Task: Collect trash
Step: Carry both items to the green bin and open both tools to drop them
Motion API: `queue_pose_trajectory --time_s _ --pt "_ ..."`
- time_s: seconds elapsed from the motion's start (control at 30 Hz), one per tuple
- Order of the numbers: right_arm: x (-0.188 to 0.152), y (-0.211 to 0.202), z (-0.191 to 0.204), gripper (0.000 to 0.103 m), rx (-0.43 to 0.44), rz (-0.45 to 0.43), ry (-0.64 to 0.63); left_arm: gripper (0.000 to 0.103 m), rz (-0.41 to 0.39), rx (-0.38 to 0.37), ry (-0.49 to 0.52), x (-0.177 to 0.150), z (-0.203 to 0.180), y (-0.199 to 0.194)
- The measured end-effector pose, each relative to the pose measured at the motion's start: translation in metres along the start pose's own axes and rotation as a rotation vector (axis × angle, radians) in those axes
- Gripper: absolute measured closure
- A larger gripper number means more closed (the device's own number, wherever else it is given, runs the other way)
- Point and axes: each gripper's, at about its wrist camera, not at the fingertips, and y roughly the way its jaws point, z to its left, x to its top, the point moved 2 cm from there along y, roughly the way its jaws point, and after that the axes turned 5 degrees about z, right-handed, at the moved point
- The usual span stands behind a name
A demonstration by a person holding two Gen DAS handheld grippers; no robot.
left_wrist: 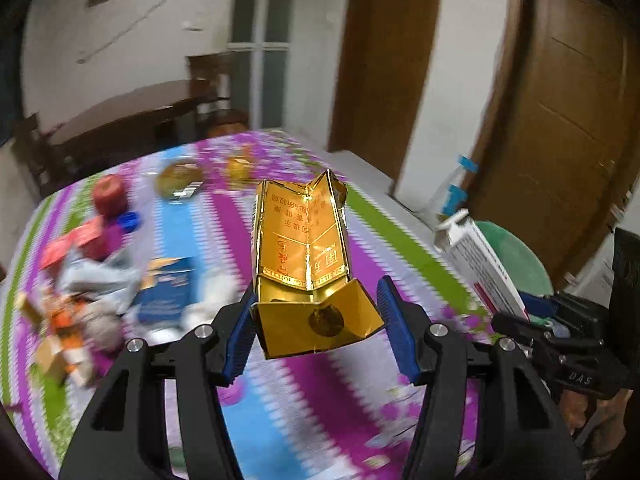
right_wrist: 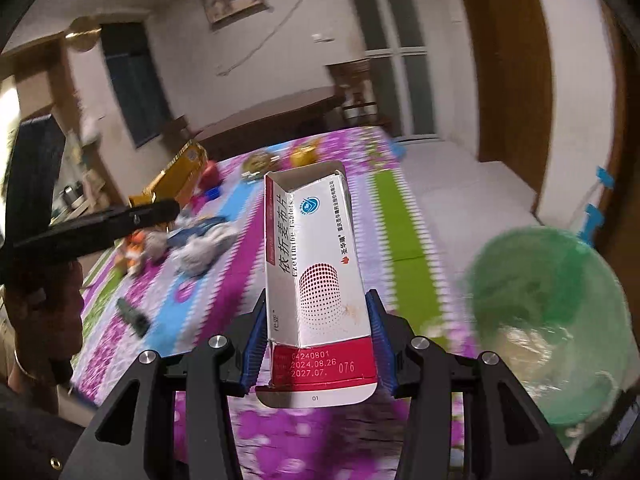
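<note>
The left gripper (left_wrist: 318, 330) is holding a gold box (left_wrist: 302, 248) above the table (left_wrist: 376, 236). Its left pad is pressing on the box's flank; the right pad is looking slightly clear of the splayed end flap, though the blur is making that hard to judge. The right gripper (right_wrist: 316, 346) is clamping a white and red box (right_wrist: 316, 280) squarely between both pads, open end pointing away. Both boxes are riding in the air over the flowered cloth, well apart from the remaining litter (left_wrist: 84, 280) lying crumpled on the far left of the table.

A green bin (right_wrist: 548, 320) with a translucent liner is sitting just off the table's right edge, near the right gripper. The step in hand is looking like the carry to that bin. To do it well, the person is needing to keep both grips firm while swinging over, since the gold box is crushed and seeming lightly caught. The right box is nearer, so dropping it first is clearing room for the left. Each box is best brought fully over the rim before the pads part, with the long axis tipping downward so it is sliding in rather than catching the liner's edge.
</note>
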Motion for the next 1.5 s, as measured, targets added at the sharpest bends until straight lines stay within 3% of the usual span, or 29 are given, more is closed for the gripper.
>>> queue_pose_trajectory --time_s 0.43,0.73,1.1,1.5 --pt "0.014 -0.042 -0.102 0.056 -0.221 0.011 0.131 0.048 0.056 -0.086 0.255 0.033 -0.136 0.084" --pt "0.000 -0.067 -0.182 0.055 -0.346 0.064 0.275 0.047 0.089 -0.114 0.391 0.035 -0.196 0.123" --pt "-0.022 -0.078 -0.228 0.055 -0.396 0.116 0.352 0.047 0.124 -0.135 0.499 0.033 -0.240 0.148" --pt "-0.026 -0.055 -0.229 0.052 -0.371 0.145 0.403 0.045 0.173 -0.176 0.546 0.030 -0.250 0.163"
